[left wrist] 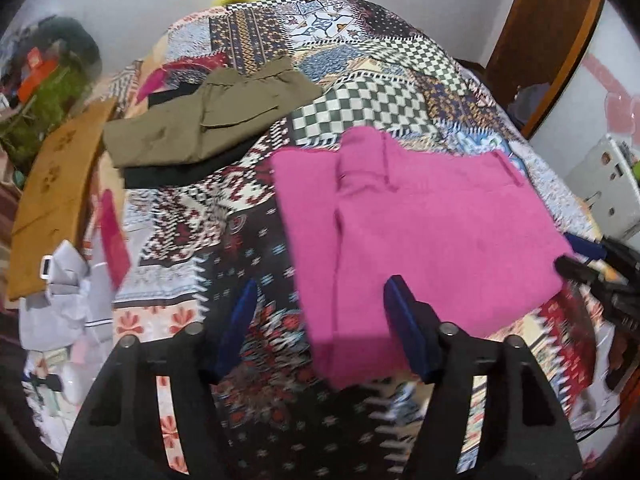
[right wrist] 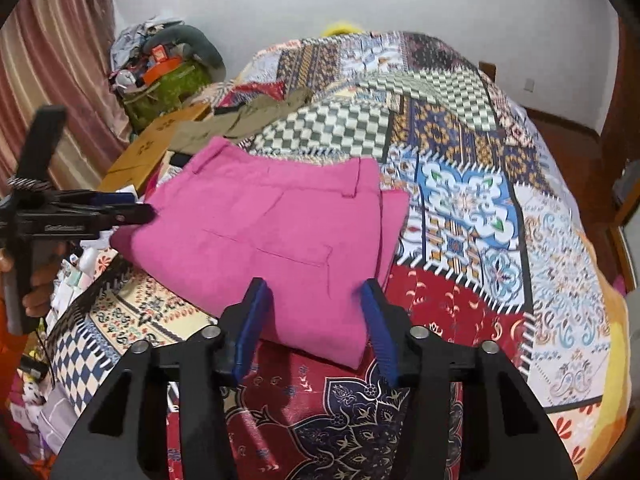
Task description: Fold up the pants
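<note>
Left gripper [left wrist: 320, 300] wide open, empty, over the folded pink pants [left wrist: 420, 232]. Right gripper [right wrist: 316, 304] wide open too, w/ nothing held, pants edge between fingers.

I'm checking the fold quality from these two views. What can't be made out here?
- Pink pants: layers underneath hidden by the top layer, both views.
- Black garment: mostly covered by the olive pants, left wrist view.
- Left claw: side-on and far off in the right wrist view.
</note>
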`<state>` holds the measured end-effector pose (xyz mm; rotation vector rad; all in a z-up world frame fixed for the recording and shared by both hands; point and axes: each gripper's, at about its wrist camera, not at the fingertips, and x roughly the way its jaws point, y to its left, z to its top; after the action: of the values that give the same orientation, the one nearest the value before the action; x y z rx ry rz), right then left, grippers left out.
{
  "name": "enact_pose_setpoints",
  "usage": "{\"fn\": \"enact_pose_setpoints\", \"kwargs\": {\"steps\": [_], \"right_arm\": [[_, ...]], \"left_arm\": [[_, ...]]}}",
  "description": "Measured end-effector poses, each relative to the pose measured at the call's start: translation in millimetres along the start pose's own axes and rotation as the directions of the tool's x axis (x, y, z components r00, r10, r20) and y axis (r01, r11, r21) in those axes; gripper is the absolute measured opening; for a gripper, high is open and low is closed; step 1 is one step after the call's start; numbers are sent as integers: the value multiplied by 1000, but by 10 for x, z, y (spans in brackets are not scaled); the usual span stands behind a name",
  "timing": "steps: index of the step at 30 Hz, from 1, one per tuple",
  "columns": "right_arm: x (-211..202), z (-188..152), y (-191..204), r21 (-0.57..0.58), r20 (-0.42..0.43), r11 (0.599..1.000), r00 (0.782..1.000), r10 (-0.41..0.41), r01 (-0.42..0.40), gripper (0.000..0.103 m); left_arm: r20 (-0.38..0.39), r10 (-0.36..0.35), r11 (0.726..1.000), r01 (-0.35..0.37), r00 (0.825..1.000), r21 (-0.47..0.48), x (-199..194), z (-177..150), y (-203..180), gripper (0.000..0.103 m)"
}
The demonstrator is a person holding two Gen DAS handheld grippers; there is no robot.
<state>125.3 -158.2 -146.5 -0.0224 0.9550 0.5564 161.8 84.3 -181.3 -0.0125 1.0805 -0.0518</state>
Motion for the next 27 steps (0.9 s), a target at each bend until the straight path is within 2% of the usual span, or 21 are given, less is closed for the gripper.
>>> {"fn": "enact_pose_setpoints", "kwargs": {"steps": [3, 6, 9, 13, 19, 21, 24, 27], "right_arm": [[36, -27, -35, 15, -16, 1000, 1000, 14, -14, 38], [48, -68, -47, 22, -27, 1000, 999, 22, -22, 35], [57, -91, -56, 37, -32, 999, 999, 30, -29, 35], [29, -78, -63, 22, -39, 1000, 999, 23, -22, 35], [-43, -114, -181, 56, -49, 998, 998, 25, -23, 35], [-94, -95, -201, 65, -40, 998, 999, 12, -9, 35], [-176, -20, -226, 71, -8, 997, 1000, -17, 18, 36], [-195, 82, -256, 68, 16, 997, 999, -33, 31, 49]], "left_arm": [[-34, 40, 999, -40, 999, -4, 121, -113, 74, 57], [-45, -1, 998, -2, 999, -65, 209, -245, 174, 57], [-46, -18, 997, 14, 999, -81, 191, -248, 218, 57], [-47, 65, 997, -67, 997, -26, 166, -238, 218, 57], [-13, 82, 995, -82, 997, -59, 49, -157, 393, 57], [1, 76, 995, -75, 997, -73, -3, -85, 431, 60], [24, 54, 995, -51, 998, -91, -56, 42, 433, 69], [60, 15, 996, -9, 998, -93, -103, 182, 362, 77]]}}
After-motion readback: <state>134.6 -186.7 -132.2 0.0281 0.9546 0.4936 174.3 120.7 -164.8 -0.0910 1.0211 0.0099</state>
